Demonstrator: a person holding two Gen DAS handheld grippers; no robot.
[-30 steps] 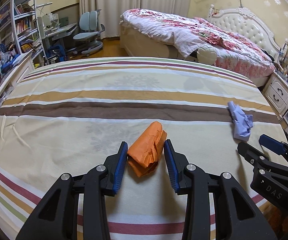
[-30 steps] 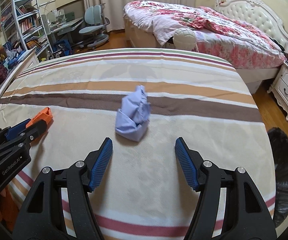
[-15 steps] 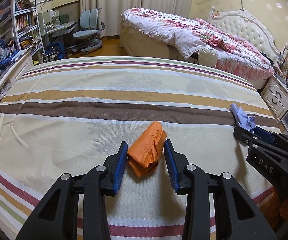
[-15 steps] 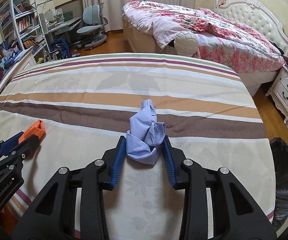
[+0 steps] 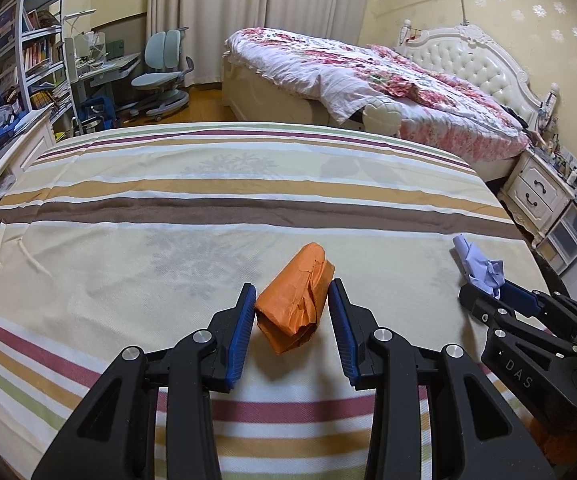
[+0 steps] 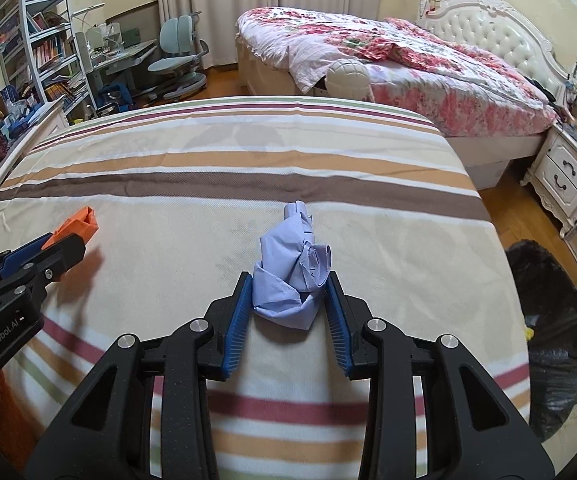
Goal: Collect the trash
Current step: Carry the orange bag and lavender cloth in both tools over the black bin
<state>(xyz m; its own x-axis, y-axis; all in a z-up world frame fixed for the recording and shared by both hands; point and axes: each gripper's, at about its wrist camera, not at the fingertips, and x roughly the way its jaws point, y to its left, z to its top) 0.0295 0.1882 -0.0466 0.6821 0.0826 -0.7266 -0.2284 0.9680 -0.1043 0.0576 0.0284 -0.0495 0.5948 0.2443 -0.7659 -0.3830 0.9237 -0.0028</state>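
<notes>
Two wads of crumpled paper lie on the striped bed, one in each pair of tongs.

From the left wrist view, the left tongs sit around the orange wad, a creased, roughly rolled lump with a folded, blunt near end. The left pad touches its side, while the right pad looks to stand just off it, so I cannot tell whether the wad is truly clamped. It rests on the bed cover, a woven cloth in cream, tan, brown and red stripes that looks soft and yielding. At the right edge the right tongs show side-on with lilac paper at their tips.

From the right wrist view, the right tongs are clamped on the lilac wad; both ribbed blue pads press its lower folds. The wad is loose and tall, with a twisted peak pointing away. A black-lined bin stands on the floor off the right side of the bed, with the left tongs well apart to the left.

Crumpled paper is light and springy, so the pads may hold only outer folds. On lifting, the lilac wad could unfurl or slip out, and the orange one, less surely held, could stay behind. Pressing low could also pinch the cover.
</notes>
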